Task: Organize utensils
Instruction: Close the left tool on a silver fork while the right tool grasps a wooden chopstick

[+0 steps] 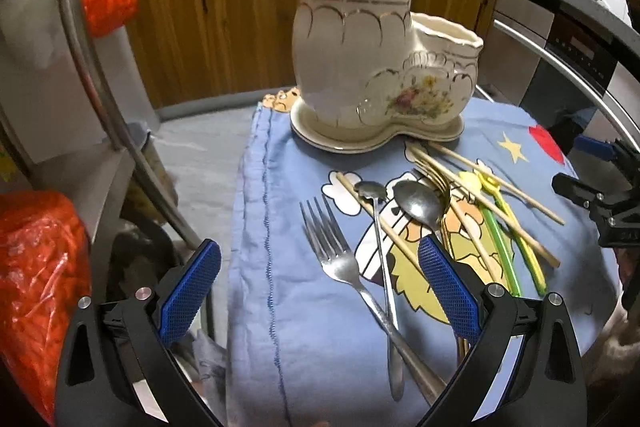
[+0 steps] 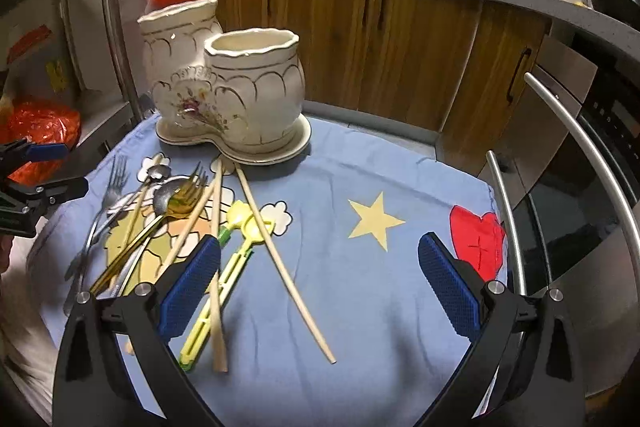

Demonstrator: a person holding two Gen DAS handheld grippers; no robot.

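Kitchen setting, wood cabinets and a cluttered counter behind, with a small table covered in a blue cartoon cloth (image 2: 360, 155) up front. Biggest thing on it is the cream ceramic holder (image 1: 360, 67) — two joined pots, tall and short, on a saucer base at the far edge, both apparently empty. I'd guess it's heavy and chippy, so utensils should go in gently.

Everything to sort lies loose in a crossed pile just in front of the holder: wooden chopsticks (image 2: 280, 259), a steel fork (image 1: 340, 259), a big spoon (image 1: 416, 203) and a slim small spoon (image 1: 380, 247) overlapping the fork's handle, a gold fork (image 2: 180, 199), and green-yellow plastic picks (image 2: 224, 275).

Left gripper (image 1: 320, 291) is spread wide with nothing in it, hovering over the steel fork. Right gripper (image 2: 320, 291) is also wide open and empty, over the chopsticks.

Handling-wise, the metal looks slick and flat against soft cloth, so pinching mid-handle seems best. Chopsticks are light and stiff but might roll — grab one near its middle.
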